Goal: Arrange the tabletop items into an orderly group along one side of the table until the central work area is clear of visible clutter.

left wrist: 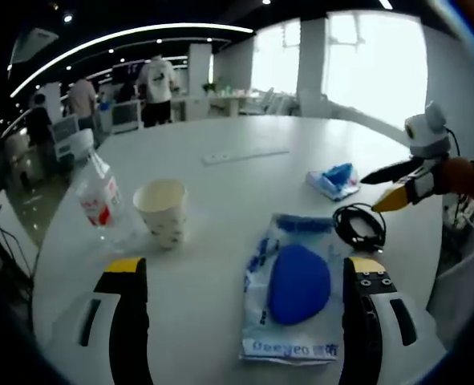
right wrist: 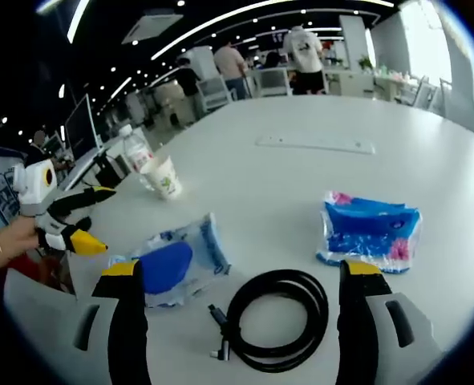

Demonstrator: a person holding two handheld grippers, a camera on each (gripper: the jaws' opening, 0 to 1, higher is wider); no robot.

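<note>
Clear plastic, blue-printed, the flat pouch with a blue pad inside (left wrist: 291,290) lies on the white round table (left wrist: 220,184) between the left gripper (left wrist: 245,277)'s parted jaws, long axis pointing away. The right gripper (right wrist: 238,281)'s jaws stand apart around a coiled black cable (right wrist: 278,319).

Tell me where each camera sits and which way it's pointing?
Left gripper view: rides the left tool, looking across the white table at a paper cup, water bottle and blue pouch.
Right gripper view: rides the right tool, facing a coiled cable and tissue pack.
Shared: every item; each sees the other tool.
</note>
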